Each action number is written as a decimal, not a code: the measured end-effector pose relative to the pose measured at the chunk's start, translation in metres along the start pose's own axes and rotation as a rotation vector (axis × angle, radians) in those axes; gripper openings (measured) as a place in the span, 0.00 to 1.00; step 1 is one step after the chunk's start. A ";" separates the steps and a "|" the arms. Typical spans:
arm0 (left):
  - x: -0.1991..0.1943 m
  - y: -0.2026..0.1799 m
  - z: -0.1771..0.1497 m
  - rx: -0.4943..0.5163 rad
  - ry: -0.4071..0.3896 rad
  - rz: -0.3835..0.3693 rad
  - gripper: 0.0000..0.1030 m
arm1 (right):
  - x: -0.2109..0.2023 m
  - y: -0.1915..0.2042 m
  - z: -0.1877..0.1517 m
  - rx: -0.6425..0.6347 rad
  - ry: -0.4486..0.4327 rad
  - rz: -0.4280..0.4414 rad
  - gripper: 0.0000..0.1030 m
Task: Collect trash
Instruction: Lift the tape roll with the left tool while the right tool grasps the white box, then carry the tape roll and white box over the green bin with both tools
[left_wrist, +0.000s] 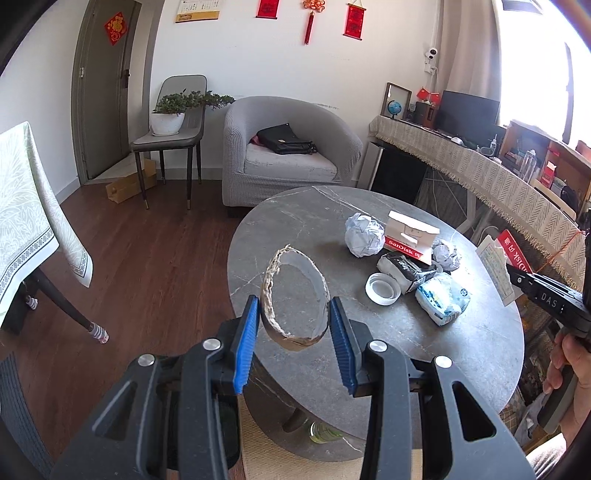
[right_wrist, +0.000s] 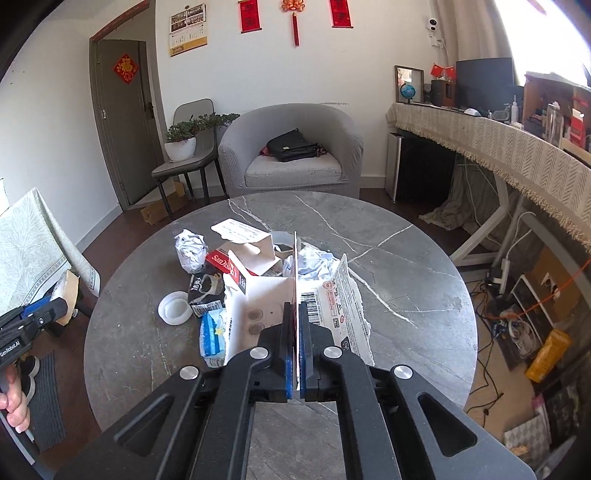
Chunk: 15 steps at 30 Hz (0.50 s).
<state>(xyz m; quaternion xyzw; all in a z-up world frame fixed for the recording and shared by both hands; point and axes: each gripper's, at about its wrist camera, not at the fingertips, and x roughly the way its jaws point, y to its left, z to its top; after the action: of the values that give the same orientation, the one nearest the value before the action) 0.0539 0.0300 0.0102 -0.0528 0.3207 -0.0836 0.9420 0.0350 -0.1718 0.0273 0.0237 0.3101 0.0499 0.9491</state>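
Observation:
My left gripper (left_wrist: 293, 314) is shut on a squashed cardboard tape ring (left_wrist: 293, 295), held above the left edge of the round grey table (left_wrist: 295, 221). My right gripper (right_wrist: 294, 332) is shut on a torn white SanDisk card package (right_wrist: 343, 306), held above the table; it also shows at the right of the left wrist view (left_wrist: 498, 266). On the table lie a crumpled paper ball (left_wrist: 364, 235), a red-and-white SanDisk box (left_wrist: 408, 236), a black-and-white wrapper (left_wrist: 400, 267), a white lid (left_wrist: 383, 288), a blue-and-white packet (left_wrist: 443, 297) and a small paper ball (left_wrist: 446, 254).
A grey armchair (left_wrist: 288, 155) with a black bag stands behind the table. A chair with a potted plant (left_wrist: 173, 110) is at the back left. A cloth-covered table (left_wrist: 22, 206) is at the left, a fringed desk (left_wrist: 480, 166) at the right. Cables and boxes (right_wrist: 535, 332) litter the floor.

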 end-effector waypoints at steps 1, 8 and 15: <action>-0.001 0.005 -0.001 -0.005 0.003 0.006 0.40 | -0.001 0.006 0.002 -0.010 -0.007 0.016 0.02; -0.001 0.048 -0.021 -0.042 0.043 0.063 0.40 | 0.002 0.057 0.010 -0.076 -0.011 0.123 0.02; 0.010 0.102 -0.044 -0.148 0.116 0.095 0.40 | 0.011 0.116 0.012 -0.151 0.010 0.222 0.02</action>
<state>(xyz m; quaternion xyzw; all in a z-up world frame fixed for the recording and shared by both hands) 0.0473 0.1260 -0.0457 -0.1020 0.3819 -0.0180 0.9184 0.0420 -0.0553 0.0392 -0.0137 0.3056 0.1777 0.9353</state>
